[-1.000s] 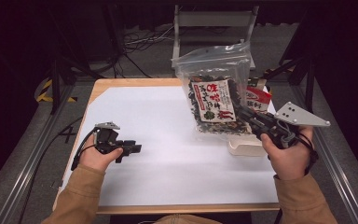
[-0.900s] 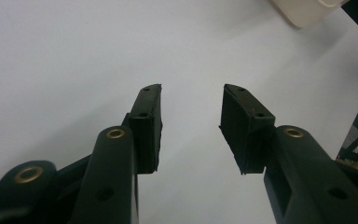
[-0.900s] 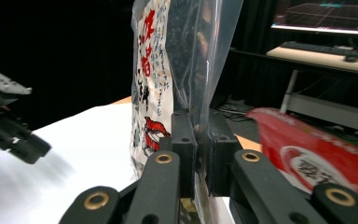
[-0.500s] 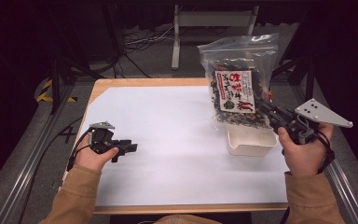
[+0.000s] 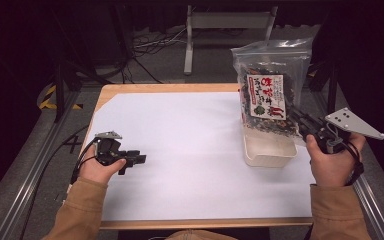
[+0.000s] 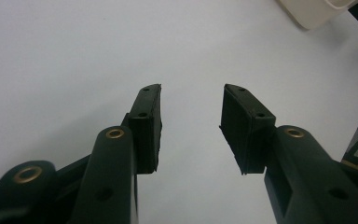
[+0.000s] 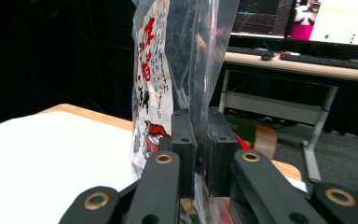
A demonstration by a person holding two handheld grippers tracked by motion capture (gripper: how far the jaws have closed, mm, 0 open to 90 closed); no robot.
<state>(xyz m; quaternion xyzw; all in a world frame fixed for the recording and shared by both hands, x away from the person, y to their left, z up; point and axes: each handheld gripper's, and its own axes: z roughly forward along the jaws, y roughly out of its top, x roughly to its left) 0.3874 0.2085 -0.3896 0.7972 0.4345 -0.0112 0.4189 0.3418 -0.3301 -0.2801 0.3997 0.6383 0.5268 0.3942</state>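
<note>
The right gripper (image 5: 300,121) has its two black jaws pinched tight on the edge of a clear plastic bag of dark dried food with a white, red-lettered label (image 5: 270,95). In the right gripper view the jaws close on the film of that bag (image 7: 177,70), which stands upright in front of them. Seen from above, the bag hangs raised at the right side of the table, its lower end just over a shallow, cream-white rectangular plastic tub (image 5: 270,149) that sits on the white sheet covering the wooden table (image 5: 180,150). The person's right hand (image 5: 332,162) grips the tool from below.

Well apart, at the left side of the sheet, the left gripper (image 5: 132,159) lies low in the left hand (image 5: 97,169), its jaws partly apart with only bare white sheet between them. The left gripper view shows a corner of the tub (image 6: 314,10) far off.
</note>
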